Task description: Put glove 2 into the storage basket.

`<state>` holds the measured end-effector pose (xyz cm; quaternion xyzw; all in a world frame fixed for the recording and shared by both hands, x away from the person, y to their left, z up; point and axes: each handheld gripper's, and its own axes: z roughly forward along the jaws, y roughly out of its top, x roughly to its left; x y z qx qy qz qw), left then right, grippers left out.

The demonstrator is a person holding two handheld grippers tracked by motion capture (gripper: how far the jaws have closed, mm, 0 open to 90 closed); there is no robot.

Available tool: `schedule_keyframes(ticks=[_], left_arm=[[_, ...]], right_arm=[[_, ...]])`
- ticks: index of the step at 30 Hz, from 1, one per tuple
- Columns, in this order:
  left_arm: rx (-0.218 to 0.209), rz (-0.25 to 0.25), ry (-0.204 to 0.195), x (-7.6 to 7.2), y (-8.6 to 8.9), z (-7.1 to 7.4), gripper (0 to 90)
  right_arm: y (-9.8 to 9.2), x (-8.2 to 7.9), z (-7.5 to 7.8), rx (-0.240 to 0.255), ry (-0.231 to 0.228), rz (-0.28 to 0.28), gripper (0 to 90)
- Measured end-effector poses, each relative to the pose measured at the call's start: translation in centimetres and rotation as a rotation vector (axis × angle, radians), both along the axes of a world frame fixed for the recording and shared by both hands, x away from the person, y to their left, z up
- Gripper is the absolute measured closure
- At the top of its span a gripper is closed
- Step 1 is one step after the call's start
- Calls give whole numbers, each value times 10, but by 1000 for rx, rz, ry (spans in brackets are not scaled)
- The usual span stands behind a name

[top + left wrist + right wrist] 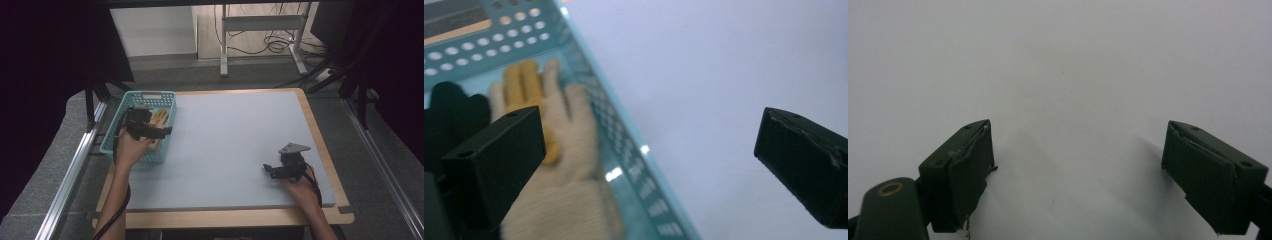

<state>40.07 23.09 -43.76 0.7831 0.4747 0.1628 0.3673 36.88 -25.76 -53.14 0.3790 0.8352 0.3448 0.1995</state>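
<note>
A teal plastic basket stands at the table's left edge. Inside it lies a cream and yellow work glove, with something black beside it. My left gripper hovers over the basket's right wall, its jaws wide apart with nothing between them. My right gripper rests low over the bare grey mat at the right front, open and empty.
The grey mat covers most of the wooden table. Metal rails run along both sides of the table. A desk frame with cables stands on the floor beyond.
</note>
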Motion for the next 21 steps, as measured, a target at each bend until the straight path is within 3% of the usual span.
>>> schedule_keyframes(ticks=[7,15,21], left_arm=[[15,-54,-26,-12,-20,-1,0],[0,-138,-59,-32,-48,-5,0],[-32,-212,-91,-50,-68,-22,0]], right_arm=[[0,0,0,-1,-1,0,131],[0,0,0,0,0,-1,131],[0,0,0,-1,-2,0,131]])
